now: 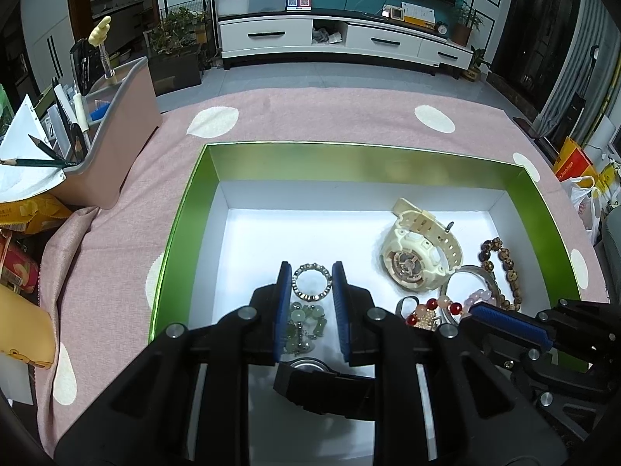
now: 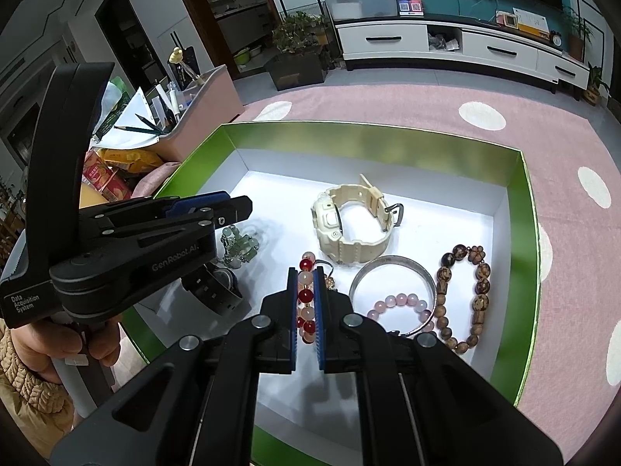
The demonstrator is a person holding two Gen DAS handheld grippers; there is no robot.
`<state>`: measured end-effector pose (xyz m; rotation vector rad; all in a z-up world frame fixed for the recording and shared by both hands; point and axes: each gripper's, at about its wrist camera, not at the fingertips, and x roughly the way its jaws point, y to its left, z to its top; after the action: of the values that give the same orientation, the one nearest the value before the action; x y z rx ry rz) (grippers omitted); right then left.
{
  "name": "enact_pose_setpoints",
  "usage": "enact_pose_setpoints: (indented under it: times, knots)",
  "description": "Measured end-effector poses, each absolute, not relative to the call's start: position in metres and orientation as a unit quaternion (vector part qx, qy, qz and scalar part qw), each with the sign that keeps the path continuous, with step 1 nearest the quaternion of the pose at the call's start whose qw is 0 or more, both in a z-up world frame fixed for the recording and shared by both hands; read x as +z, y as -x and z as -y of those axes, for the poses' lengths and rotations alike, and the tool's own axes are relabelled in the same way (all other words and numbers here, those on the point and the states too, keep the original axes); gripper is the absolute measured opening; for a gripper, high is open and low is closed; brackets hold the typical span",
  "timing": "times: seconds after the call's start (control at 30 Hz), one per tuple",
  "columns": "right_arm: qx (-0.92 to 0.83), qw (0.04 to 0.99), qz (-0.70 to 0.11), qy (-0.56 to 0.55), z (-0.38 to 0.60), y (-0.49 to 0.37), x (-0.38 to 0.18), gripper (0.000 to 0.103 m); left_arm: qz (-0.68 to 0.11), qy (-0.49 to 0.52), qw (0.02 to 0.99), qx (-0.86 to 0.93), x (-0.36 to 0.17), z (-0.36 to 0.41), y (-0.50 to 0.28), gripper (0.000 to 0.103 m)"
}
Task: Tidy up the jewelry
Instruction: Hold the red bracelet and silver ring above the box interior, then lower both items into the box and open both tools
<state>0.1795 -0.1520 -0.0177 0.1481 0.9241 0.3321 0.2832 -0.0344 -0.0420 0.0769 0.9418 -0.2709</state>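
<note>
A green-walled box [image 1: 182,209] with a white floor is sitting on a pink cloth with white dots [image 1: 310,116], and all the jewelry is lying inside it. The left gripper [image 1: 311,272] is reaching down over the box floor with its jaws standing open, the blue pads well apart on either side of a small ring of metal beads [image 1: 311,282]; just nearer the camera, a cluster of pale green beads [image 1: 304,326] is lying between the pads, touching neither as far as the view shows. Below that, a black watch [image 1: 322,382] is lying partly under the gripper body. The right gripper [image 2: 305,272] is closing its jaws on a red and peach bead bracelet [image 2: 305,295], the beads sitting pinched between the two blue pads. Just beside it, to the right, a pink bead bracelet [image 2: 403,303] is lying inside a silver bangle [image 2: 392,262], and a brown wooden bead bracelet [image 2: 464,295] is lying next to the bangle near the right wall. A cream watch [image 2: 349,225] is resting on its side toward the middle of the box, apart from both grippers. Beyond the box's left corner, a pink organizer [image 1: 116,147] is holding pencils and papers.
</note>
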Motion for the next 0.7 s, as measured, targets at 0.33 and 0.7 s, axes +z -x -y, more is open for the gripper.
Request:
enact_pose_setpoints:
  times: [0.33, 0.7]
  knots:
    - [0.159, 0.879, -0.444, -0.071, 0.1532, -0.1797, -0.0183, 0.007, -0.455, -0.041, 0.88, -0.128, -0.0418, 0.0349, -0.284, 0.021]
    - [0.157, 0.878, -0.446, -0.072, 0.1554, -0.1778, -0.0199, 0.007, -0.456, -0.046, 0.879, -0.13, -0.0422, 0.036, -0.284, 0.021]
